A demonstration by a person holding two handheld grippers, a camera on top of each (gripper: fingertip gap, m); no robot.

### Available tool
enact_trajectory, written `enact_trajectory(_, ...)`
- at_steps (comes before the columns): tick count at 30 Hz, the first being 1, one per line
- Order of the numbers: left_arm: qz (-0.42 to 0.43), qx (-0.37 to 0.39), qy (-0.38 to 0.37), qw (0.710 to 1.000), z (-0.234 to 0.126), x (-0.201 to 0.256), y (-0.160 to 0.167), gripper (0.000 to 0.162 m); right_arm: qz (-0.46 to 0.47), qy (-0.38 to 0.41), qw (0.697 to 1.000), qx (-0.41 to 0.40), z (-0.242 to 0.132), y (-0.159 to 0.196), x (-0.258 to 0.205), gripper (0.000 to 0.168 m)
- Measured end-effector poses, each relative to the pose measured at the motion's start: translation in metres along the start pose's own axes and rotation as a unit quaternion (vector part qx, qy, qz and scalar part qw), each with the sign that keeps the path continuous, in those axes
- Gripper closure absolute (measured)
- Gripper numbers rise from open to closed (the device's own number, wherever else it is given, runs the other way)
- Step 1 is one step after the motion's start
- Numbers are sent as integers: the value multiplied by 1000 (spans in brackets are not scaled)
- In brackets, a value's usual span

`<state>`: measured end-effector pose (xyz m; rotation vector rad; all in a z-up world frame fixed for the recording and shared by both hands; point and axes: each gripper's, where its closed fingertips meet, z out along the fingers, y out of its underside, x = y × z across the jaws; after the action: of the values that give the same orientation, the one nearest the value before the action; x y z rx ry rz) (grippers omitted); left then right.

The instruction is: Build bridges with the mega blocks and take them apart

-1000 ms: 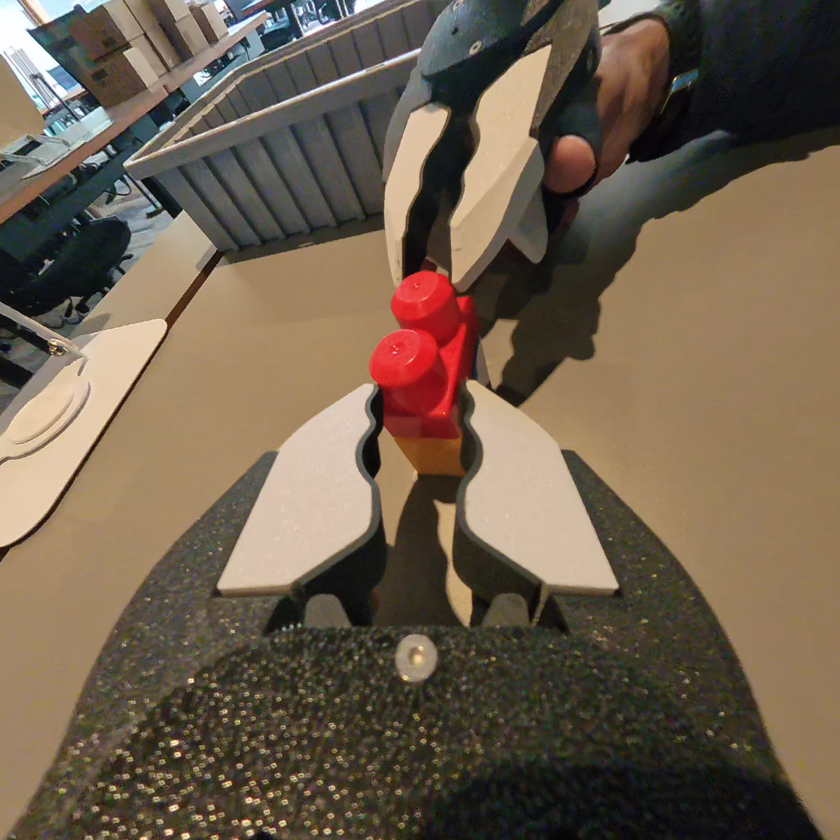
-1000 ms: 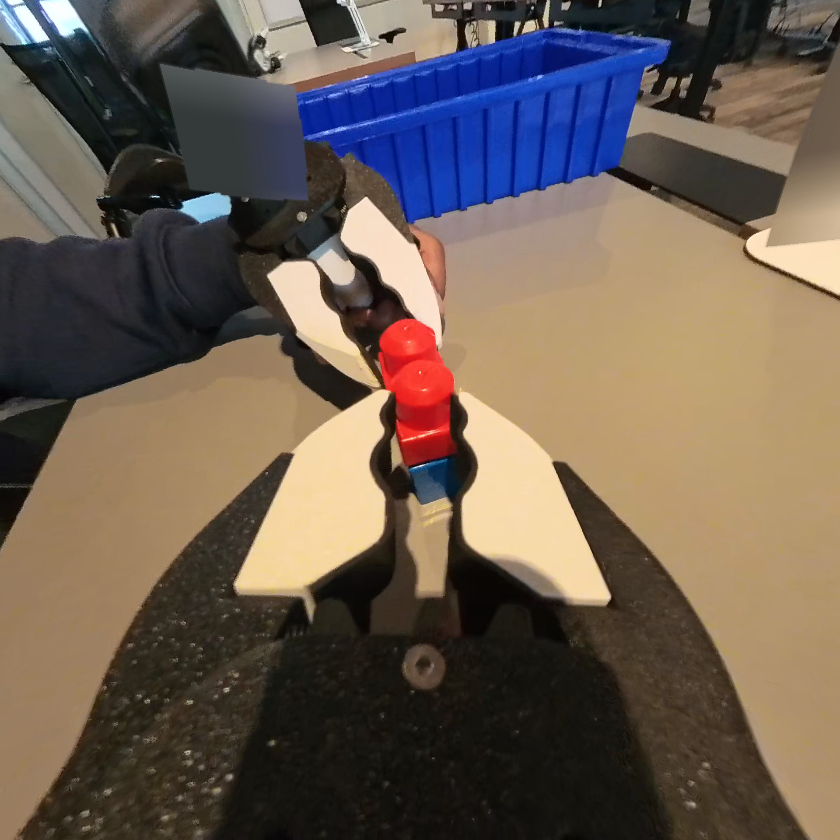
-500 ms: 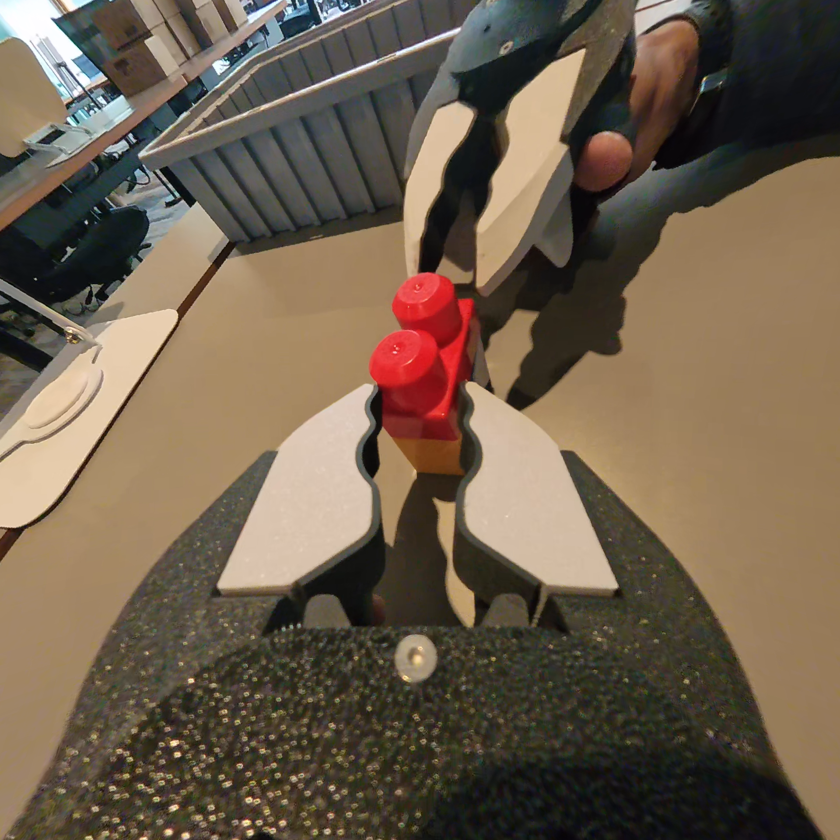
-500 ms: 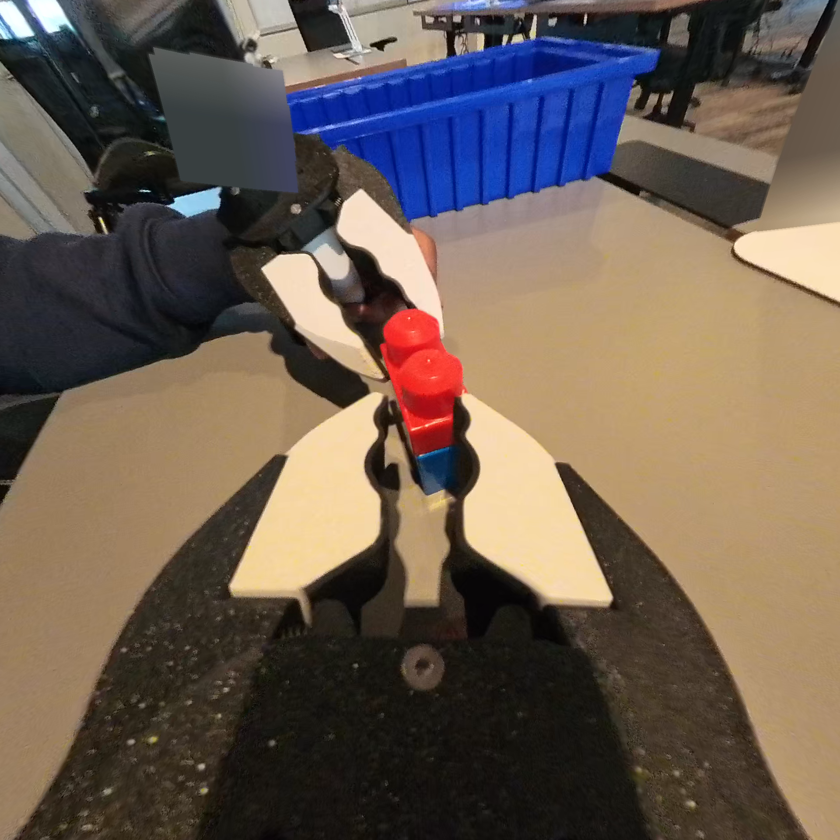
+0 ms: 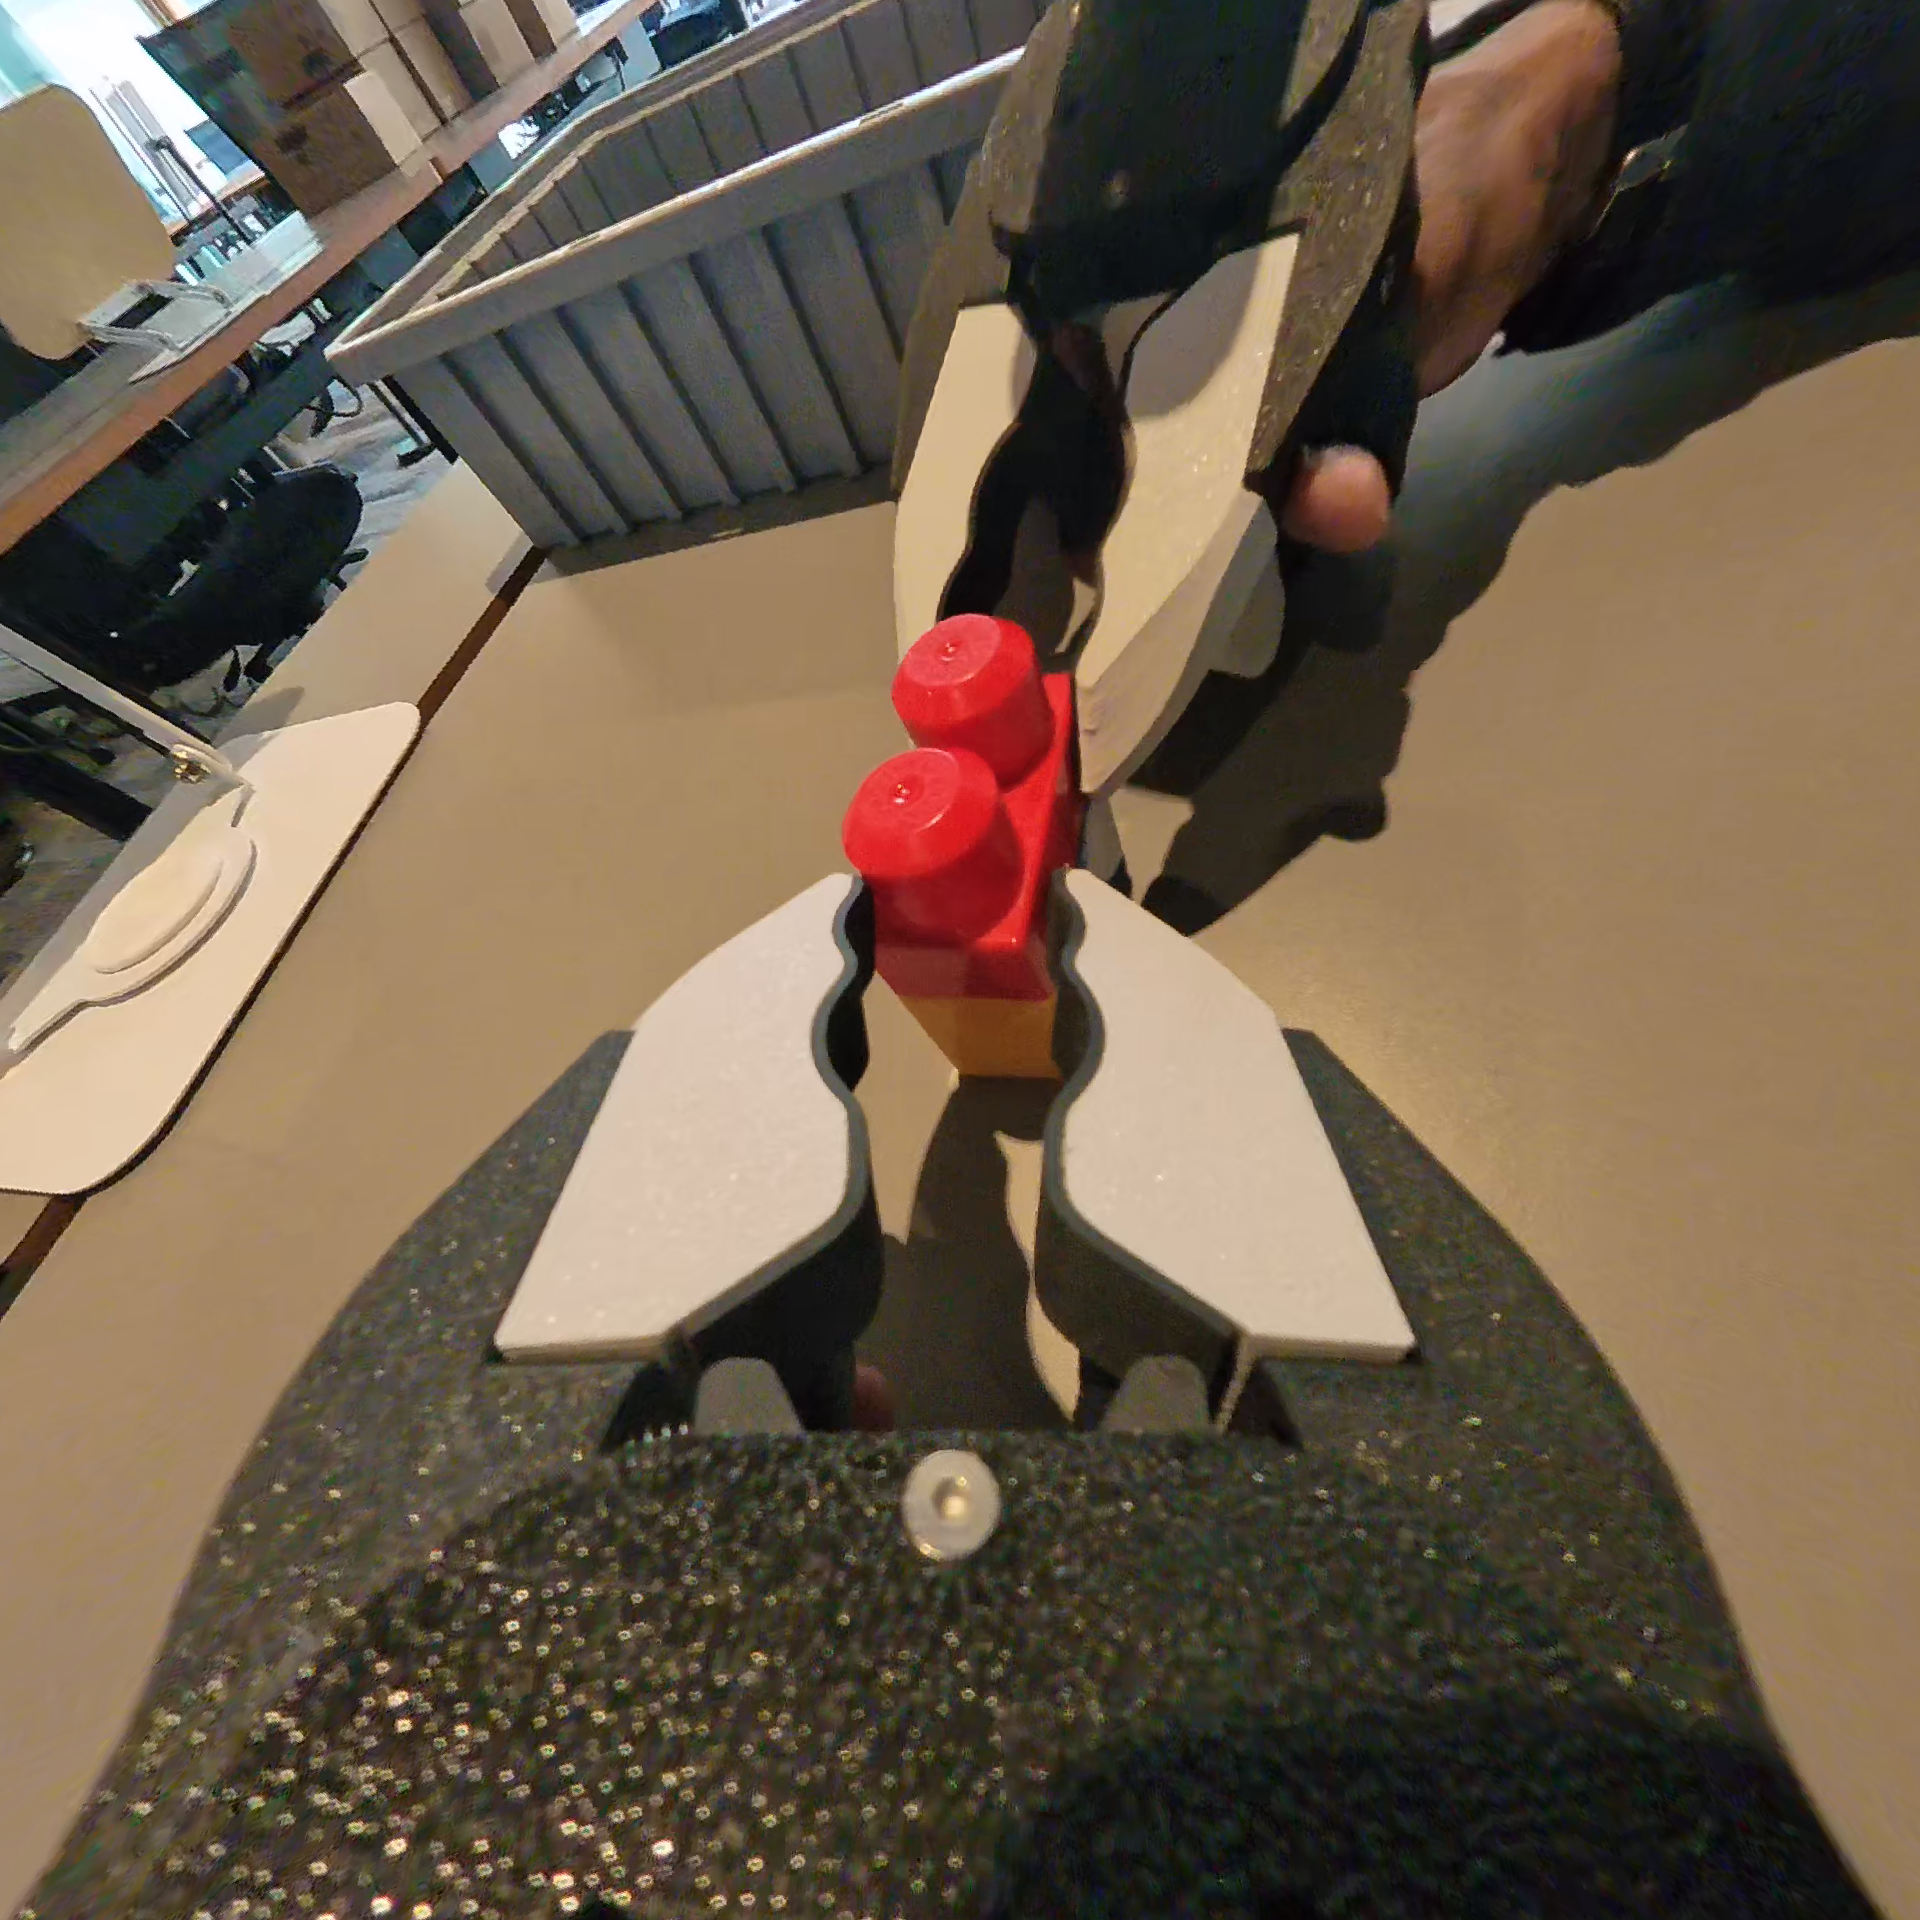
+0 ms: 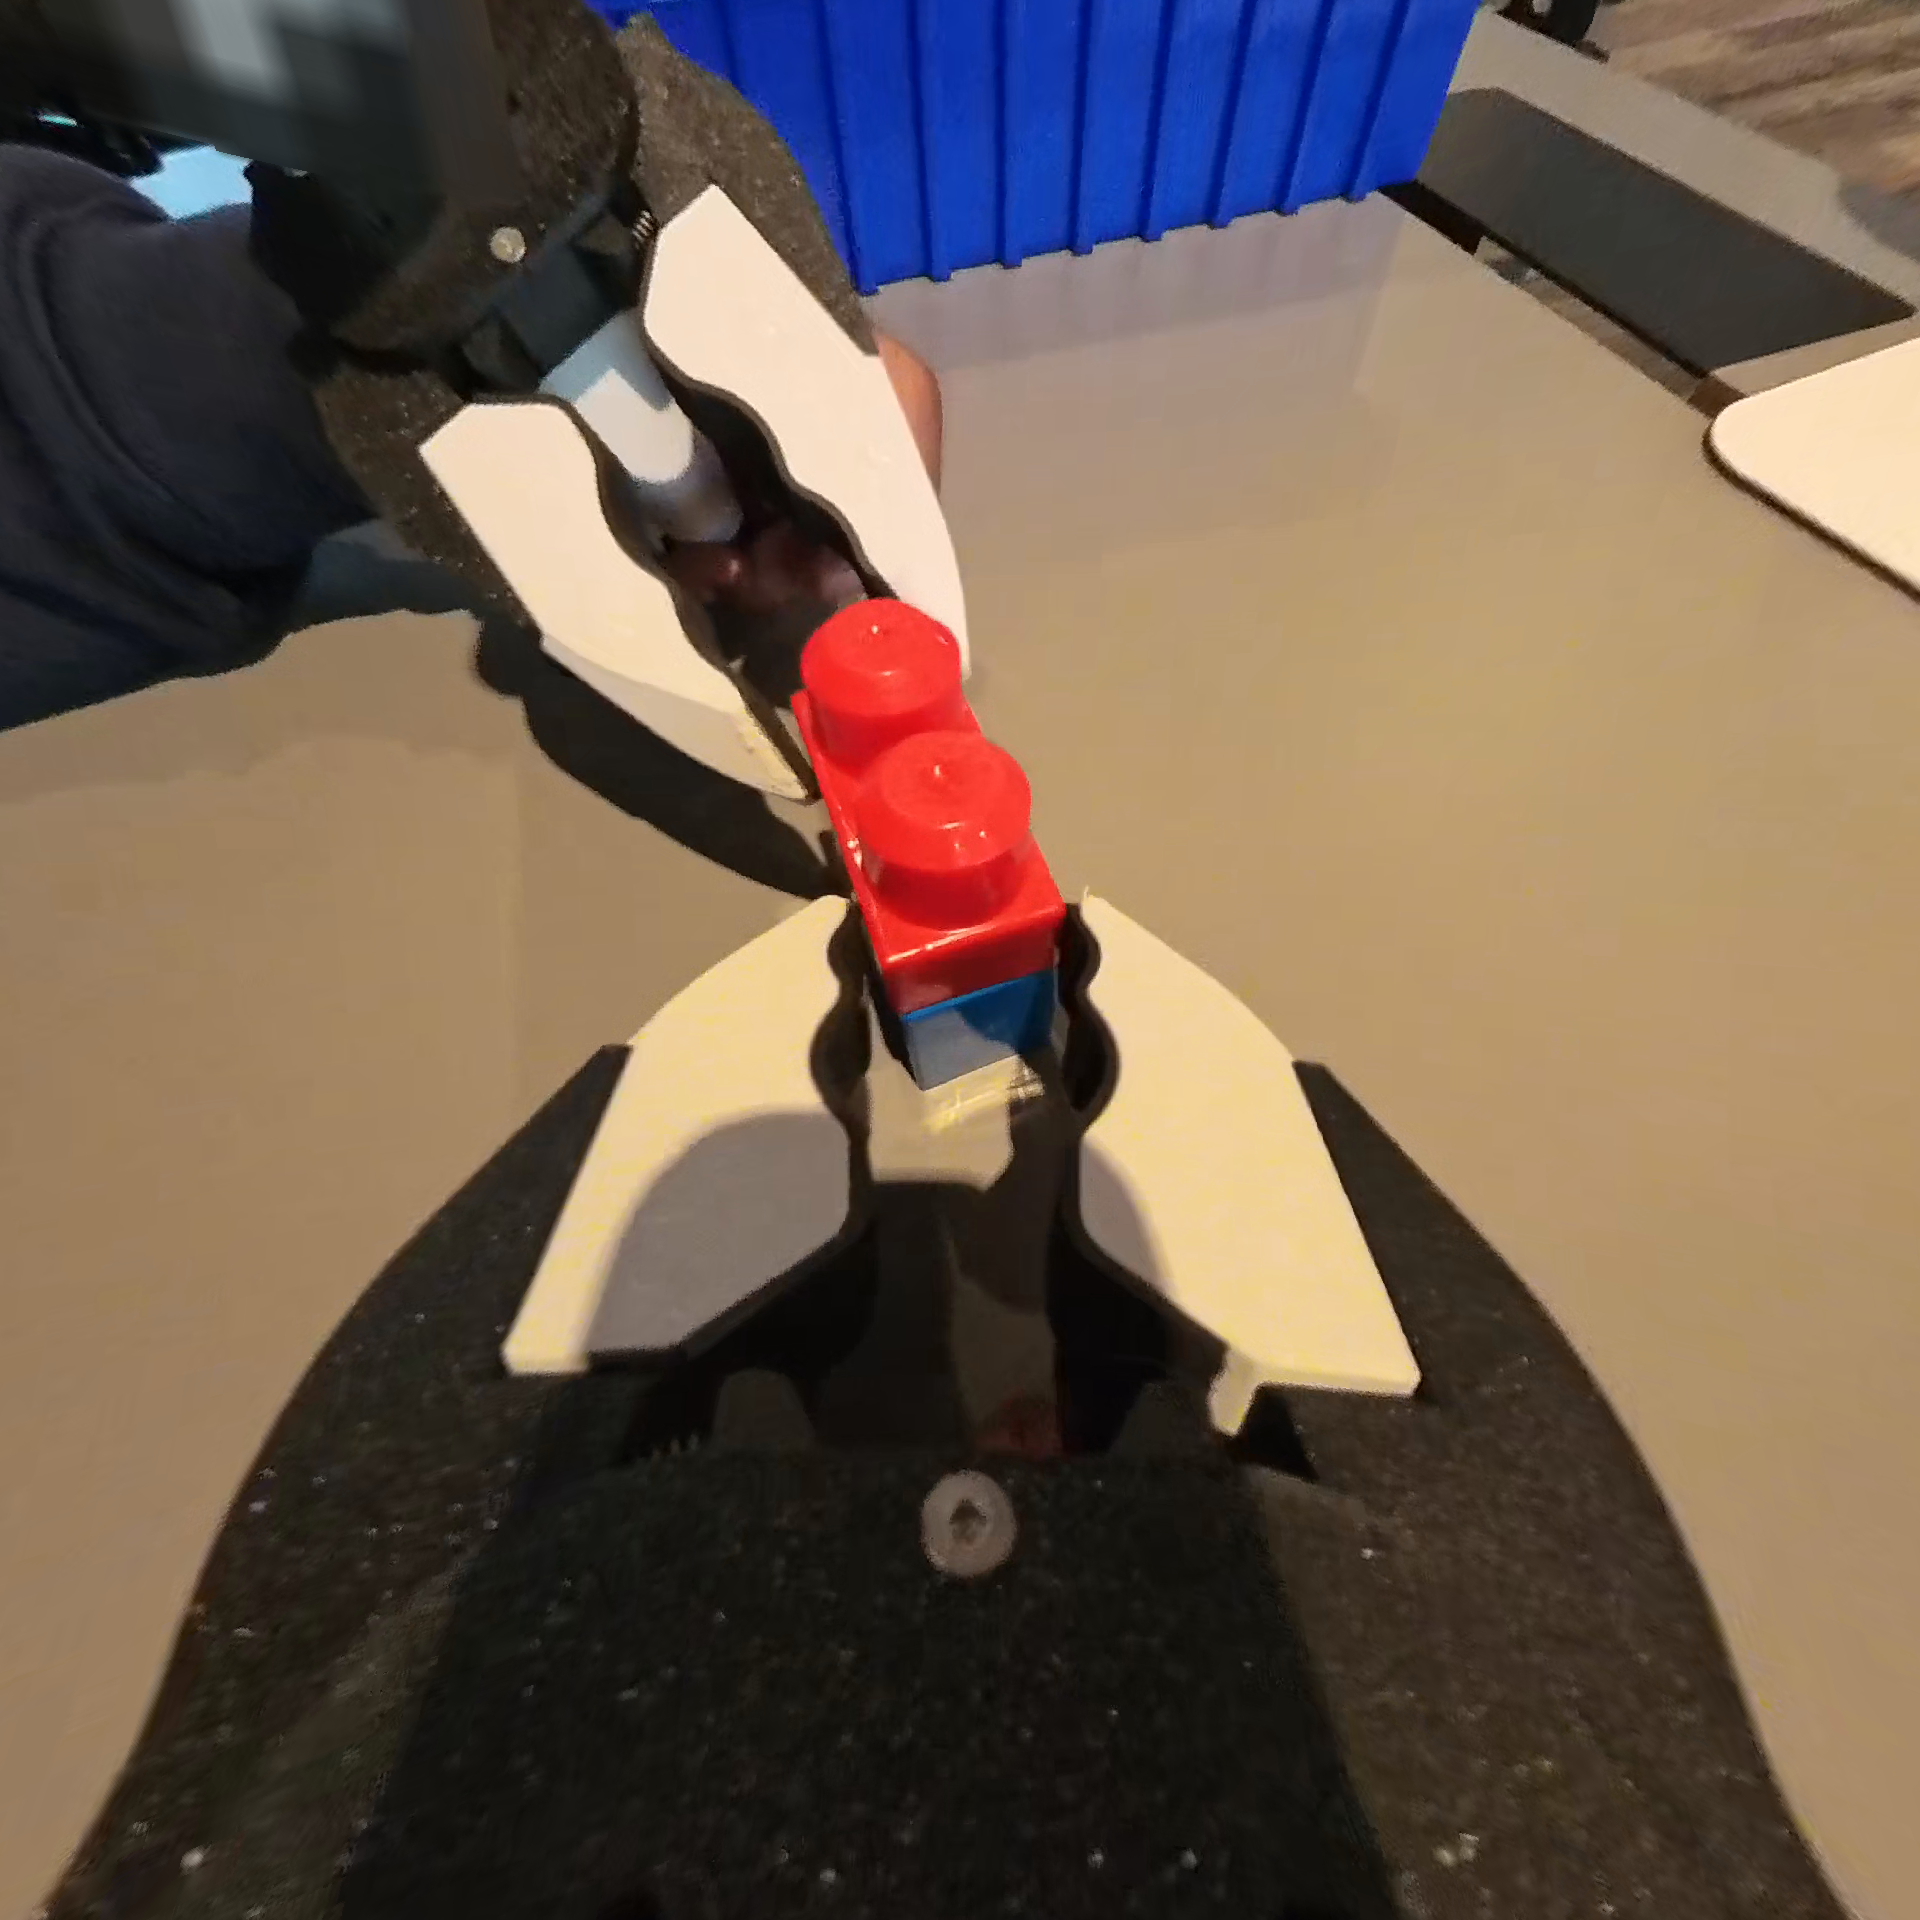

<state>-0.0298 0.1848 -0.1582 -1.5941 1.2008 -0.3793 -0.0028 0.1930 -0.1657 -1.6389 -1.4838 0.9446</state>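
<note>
A red two-stud block (image 5: 966, 831) bridges an orange block (image 5: 997, 1029) and a blue block (image 6: 977, 1023) on the tan table. My left gripper (image 5: 961, 935) is shut on the orange end, its tips flanking the red base and the orange block. My right gripper (image 6: 961, 935) is shut on the blue end, flanking the red block (image 6: 935, 831) and the blue block. The bridge looks tilted in the right wrist view. Each gripper shows beyond the bridge in the other's view: the right gripper (image 5: 1039, 644), the left gripper (image 6: 831, 686).
A grey ribbed bin (image 5: 644, 343) stands behind on the left and a white pad (image 5: 156, 935) lies at the table's left edge. A blue ribbed bin (image 6: 1091, 125) stands behind on the right, with a white pad (image 6: 1849, 457) and a dark mat (image 6: 1642, 239) beside it.
The two grippers have come closer together over the bridge. The right gripper has tipped, and the red and blue end now looks tilted. Both stay shut.
</note>
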Motion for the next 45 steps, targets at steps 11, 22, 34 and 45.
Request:
enact_trajectory(11, -4, -3, -14, 1000, 1, 1, -1, 131, 2, -2, 1000, -21, 0, 8, -4, 122)
enact_trajectory(22, -15, -4, -19, 1000, 1, 0, -1, 131, -17, 47, 995, -86, 13, 22, 3, 128)
enact_trajectory(34, -18, -11, -34, 999, 3, 0, -1, 130, 32, 78, 993, -86, 12, 23, 3, 128)
enact_trajectory(45, -20, -13, -40, 999, 2, 0, -1, 130, 37, 77, 993, -86, 12, 24, 3, 128)
